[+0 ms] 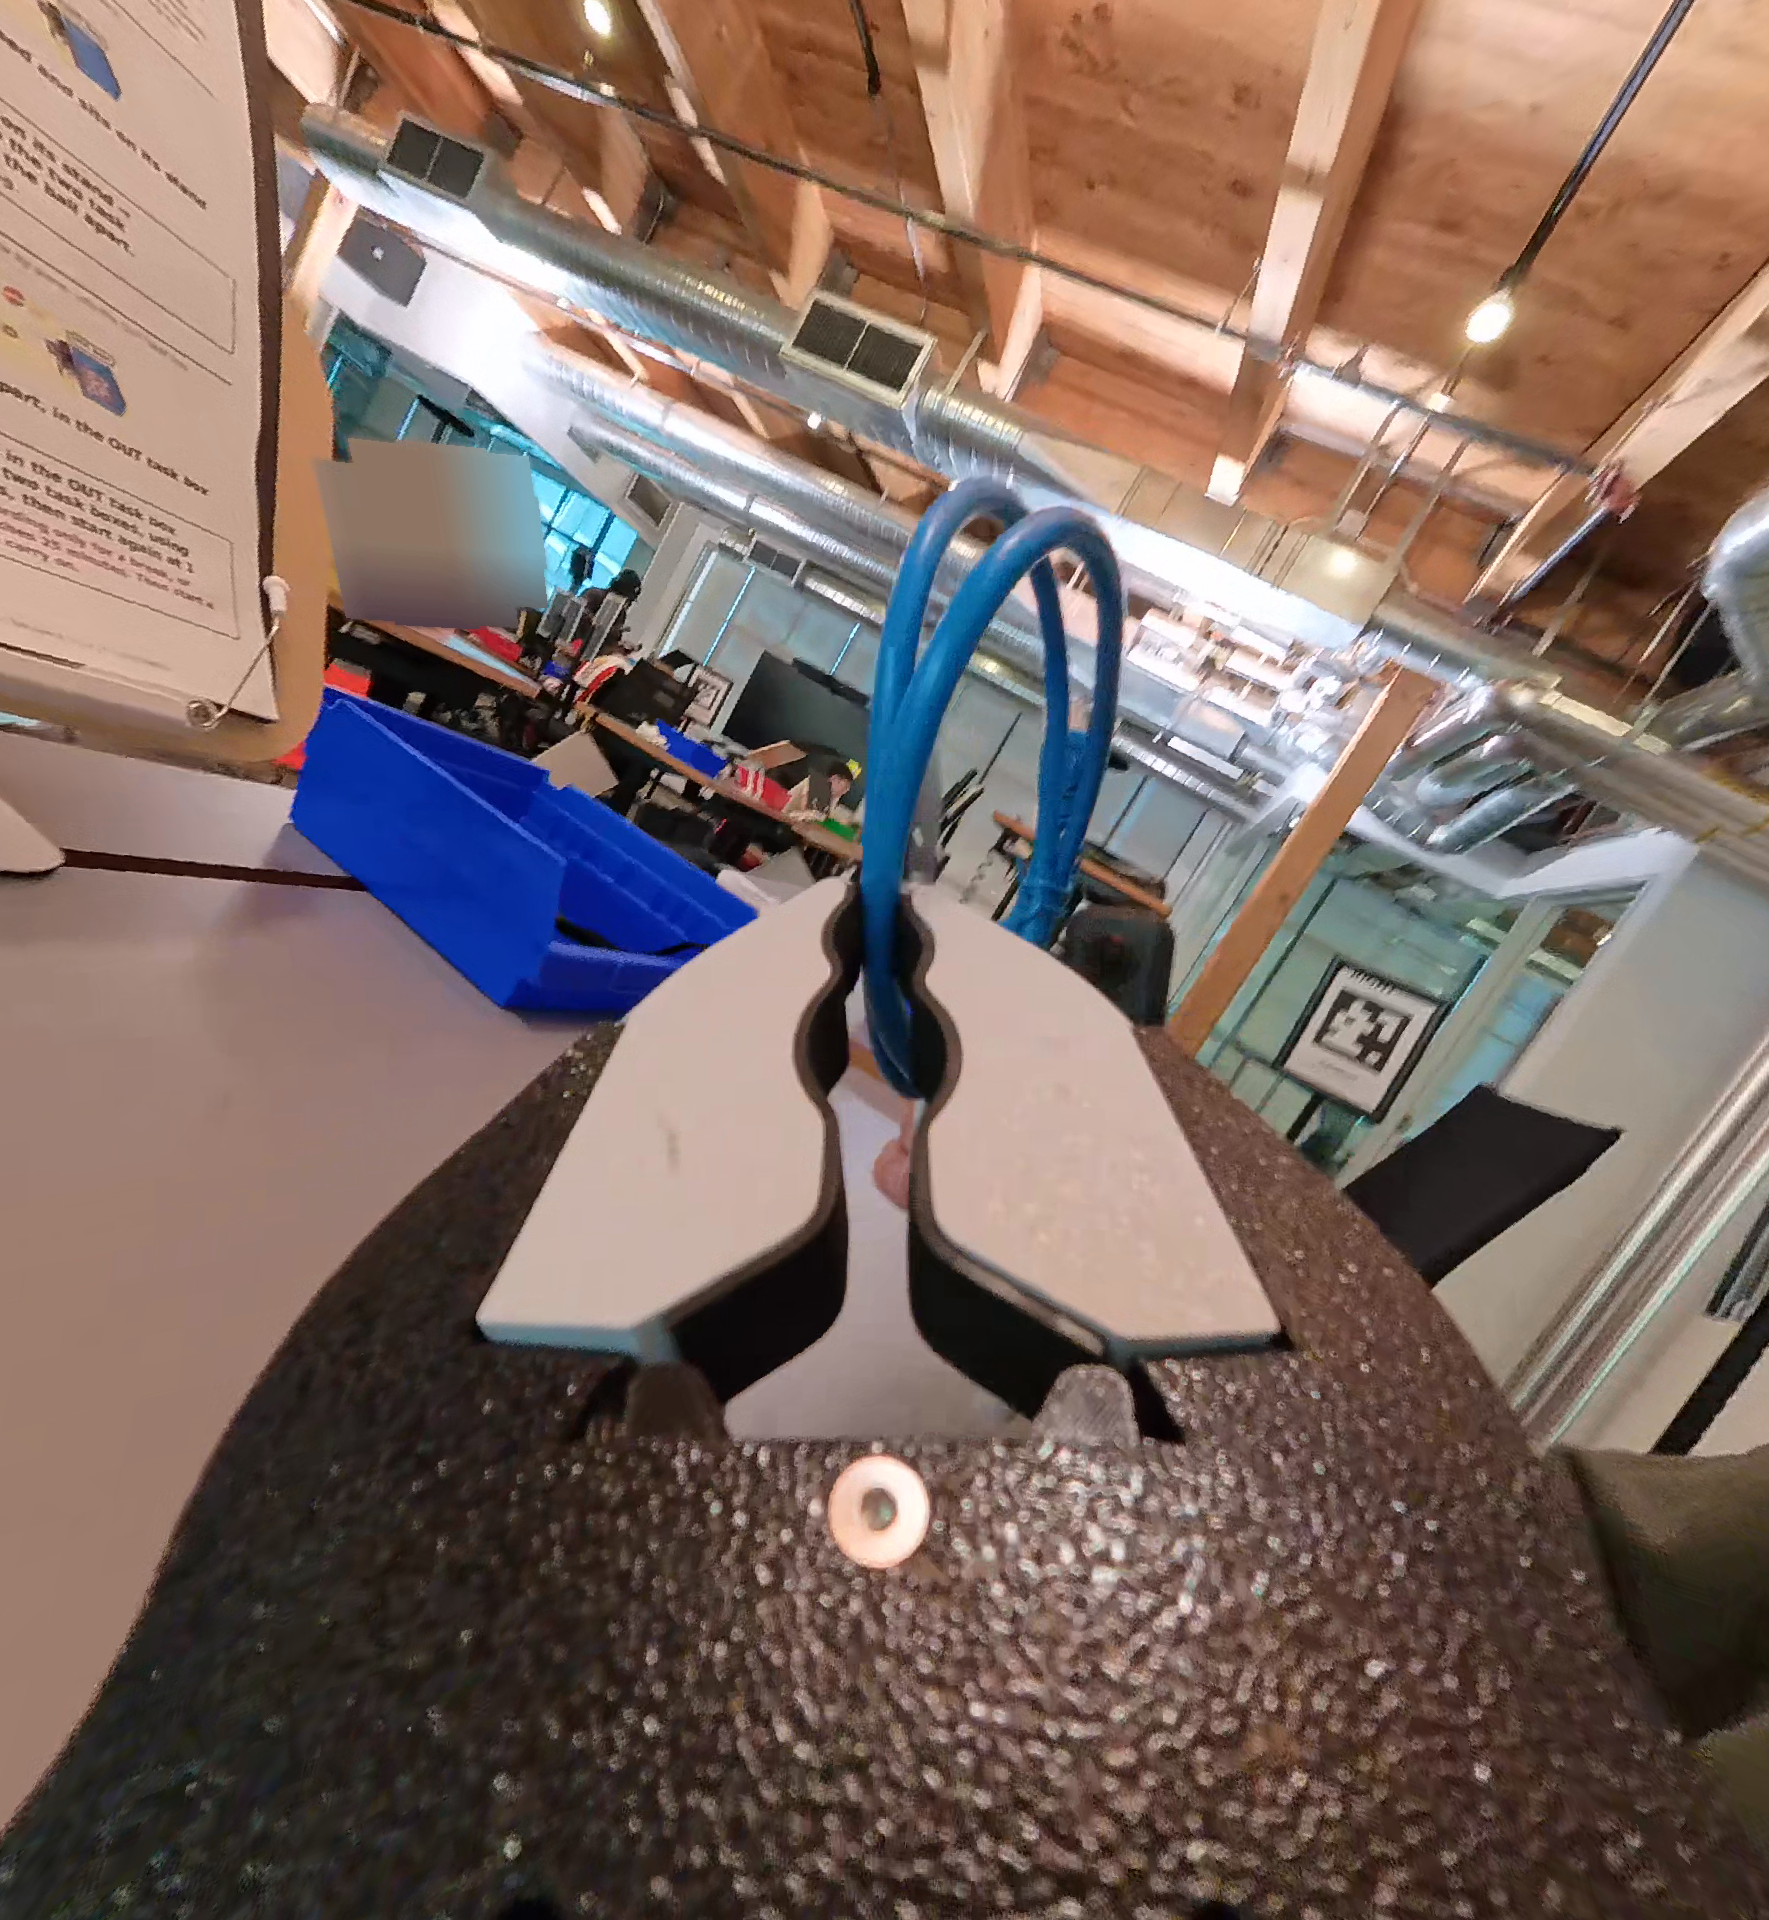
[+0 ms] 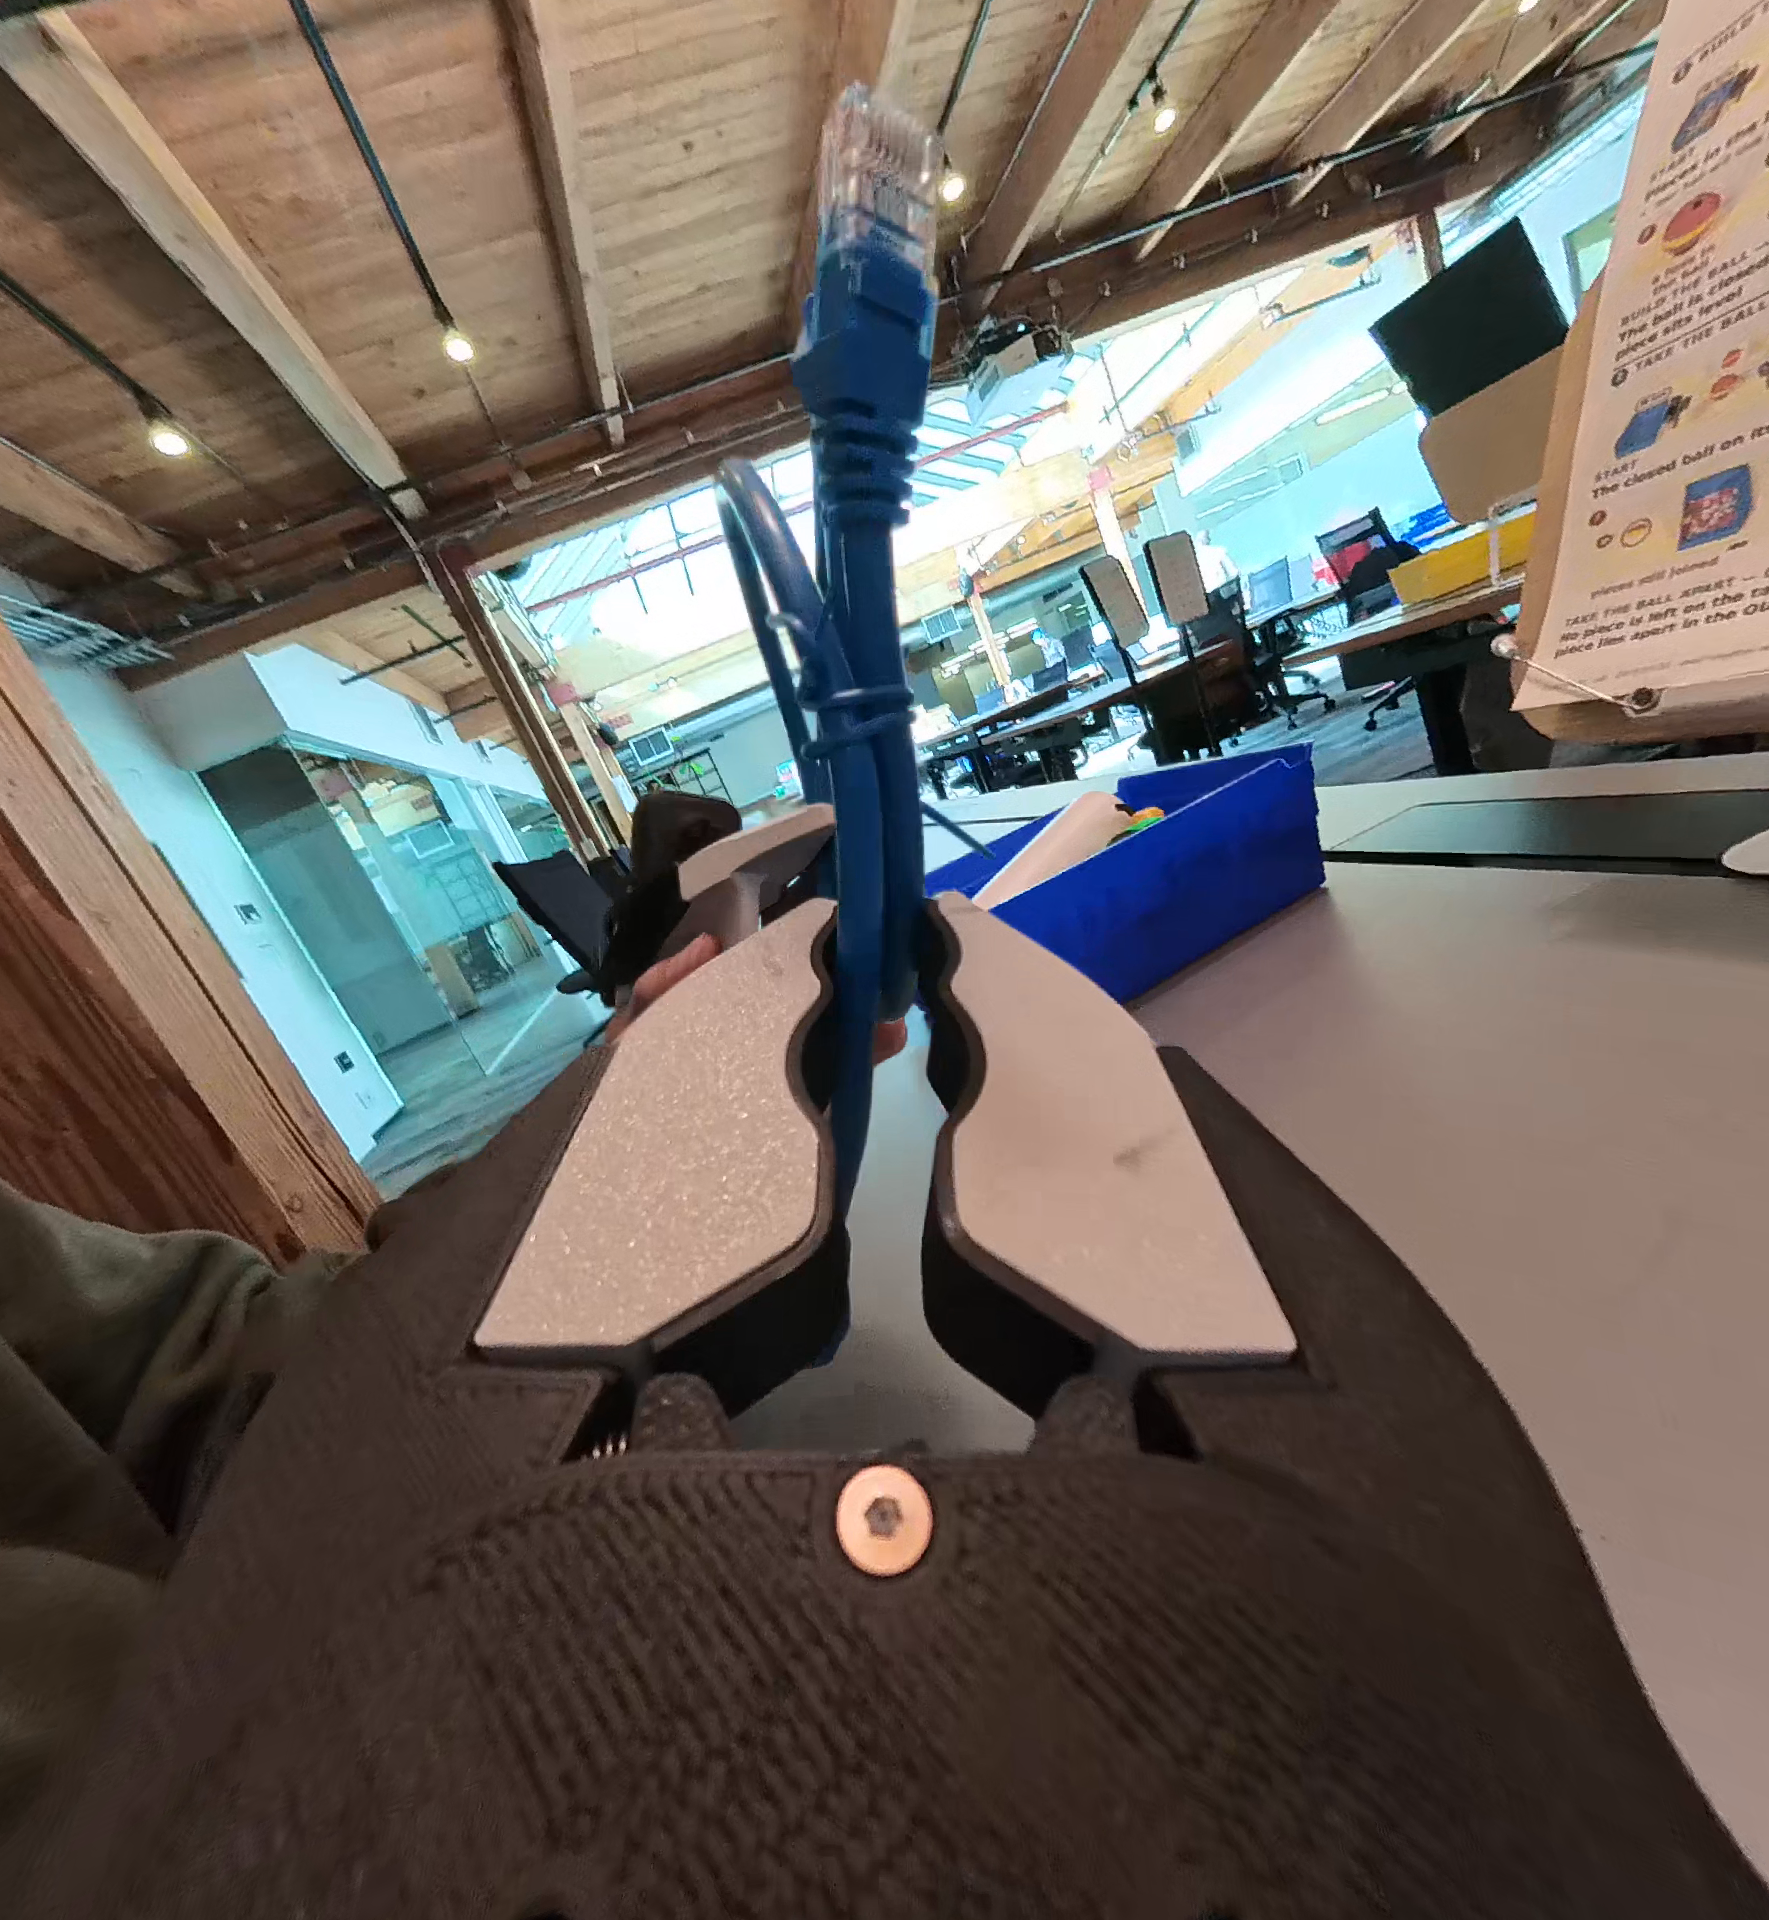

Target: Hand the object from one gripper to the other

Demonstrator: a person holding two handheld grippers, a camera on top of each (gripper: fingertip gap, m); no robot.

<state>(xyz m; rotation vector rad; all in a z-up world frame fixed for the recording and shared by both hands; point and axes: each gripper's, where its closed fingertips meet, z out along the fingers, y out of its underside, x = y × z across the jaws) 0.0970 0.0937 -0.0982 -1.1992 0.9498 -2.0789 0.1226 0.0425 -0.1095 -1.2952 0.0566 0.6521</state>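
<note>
**Both grippers on the cable**

My left gripper [image 1: 885, 935] pinches the blue cable [image 1: 963, 665] near its looped end; my right gripper [image 2: 880, 935] clamps the same bundle, plug [image 2: 875, 208] pointing up. The cable's long axis runs upright between my fingertips, above the table [image 2: 1482, 1091].

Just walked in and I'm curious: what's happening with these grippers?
A person is passing a bundled blue network cable between two hand-held grippers. At this moment both hold it: the left gripper is clamped on its looped end, and the right gripper is closed around the strands below the plug. Neither has let go. A blue bin sits on the table behind.
</note>
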